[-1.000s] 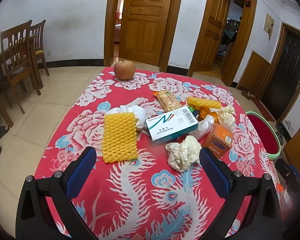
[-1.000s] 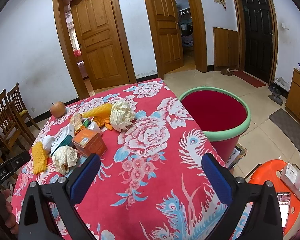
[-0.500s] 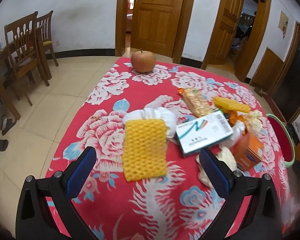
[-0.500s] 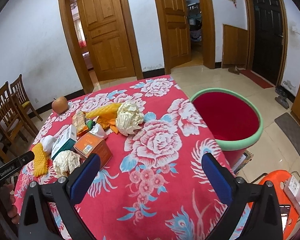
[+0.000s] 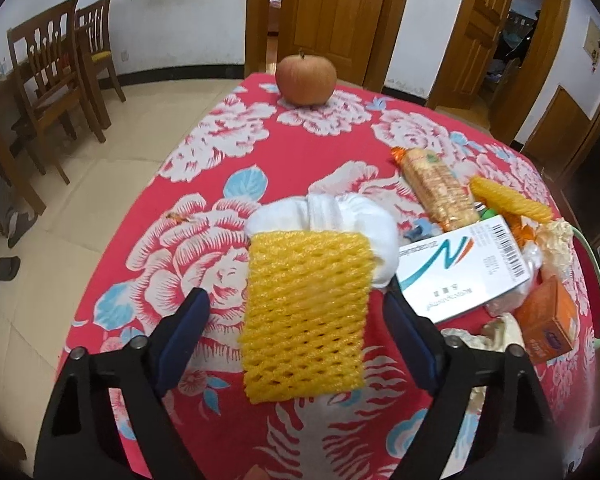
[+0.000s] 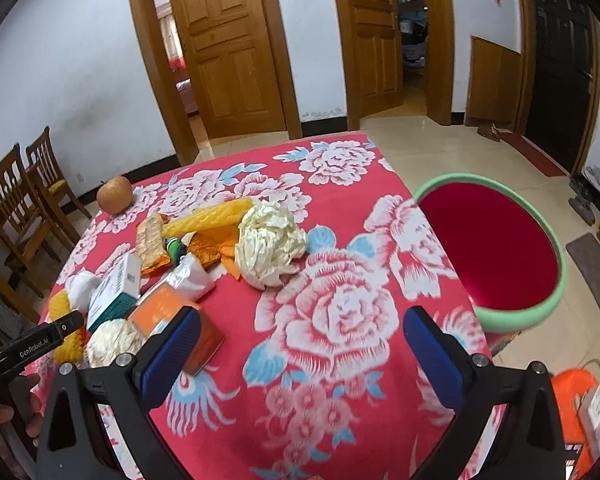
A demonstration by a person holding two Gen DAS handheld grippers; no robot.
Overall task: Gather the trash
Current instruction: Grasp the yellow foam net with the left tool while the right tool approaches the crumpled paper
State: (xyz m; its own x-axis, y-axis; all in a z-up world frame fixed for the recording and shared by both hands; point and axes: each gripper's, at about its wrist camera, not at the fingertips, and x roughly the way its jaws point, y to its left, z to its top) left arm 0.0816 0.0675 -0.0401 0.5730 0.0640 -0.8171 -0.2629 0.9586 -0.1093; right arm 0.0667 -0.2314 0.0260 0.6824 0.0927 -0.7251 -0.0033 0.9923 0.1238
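Observation:
A yellow foam fruit net (image 5: 306,312) lies flat on the red floral tablecloth (image 5: 220,168), between the open jaws of my left gripper (image 5: 296,320). Behind it is a white foam wrap (image 5: 340,216). To the right lie a white and teal box (image 5: 460,272), an orange box (image 5: 548,324), a cracker packet (image 5: 436,188) and a second yellow net (image 5: 508,200). My right gripper (image 6: 300,344) is open and empty over the cloth, with a crumpled paper ball (image 6: 268,248) ahead and the orange box (image 6: 180,320) by its left finger. A red bin with a green rim (image 6: 492,248) stands right of the table.
An apple (image 5: 306,80) sits at the table's far edge. Wooden chairs (image 5: 56,80) stand at the left. A crumpled paper (image 6: 112,340) lies near the left gripper. An orange stool (image 6: 572,400) stands low at the right. Wooden doors line the far wall.
My left gripper has moved forward and left, so the yellow net now lies between its jaws. My right gripper has moved forward toward the trash pile.

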